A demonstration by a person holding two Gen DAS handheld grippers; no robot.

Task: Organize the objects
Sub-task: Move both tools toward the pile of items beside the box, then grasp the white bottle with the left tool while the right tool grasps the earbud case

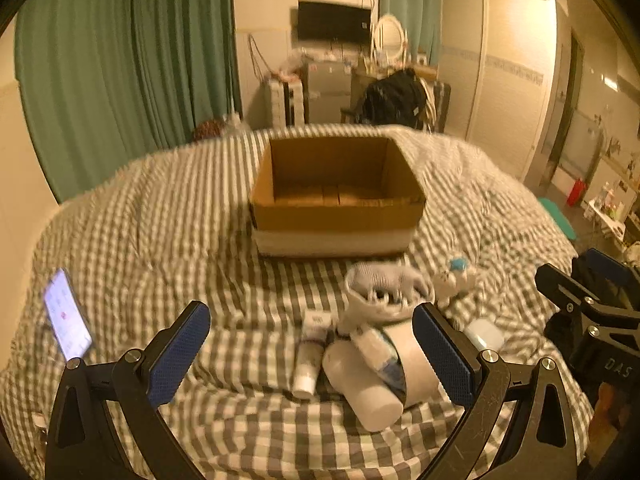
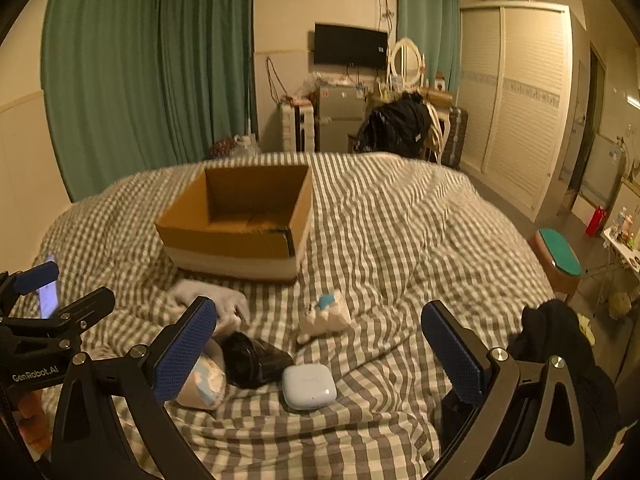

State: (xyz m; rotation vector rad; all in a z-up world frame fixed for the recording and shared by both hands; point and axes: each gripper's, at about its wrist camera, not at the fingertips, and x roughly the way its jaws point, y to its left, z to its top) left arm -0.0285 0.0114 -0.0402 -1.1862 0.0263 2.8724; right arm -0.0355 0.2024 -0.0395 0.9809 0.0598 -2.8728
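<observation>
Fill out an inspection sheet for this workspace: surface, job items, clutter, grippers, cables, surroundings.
Surface: bed with checked cover, rumpled.
Job's things: open cardboard box, looks empty; white bottle, small tube, grey sock, white earbud case, black bag, white pouch with blue patch, all loose on the cover in front of the box.
Clutter: lit phone at the left edge.
Grippers: left gripper open, empty; right gripper open, empty.
Cables: nothing seen on the bed.
Surroundings: green curtains, wall TV, wardrobe.
</observation>
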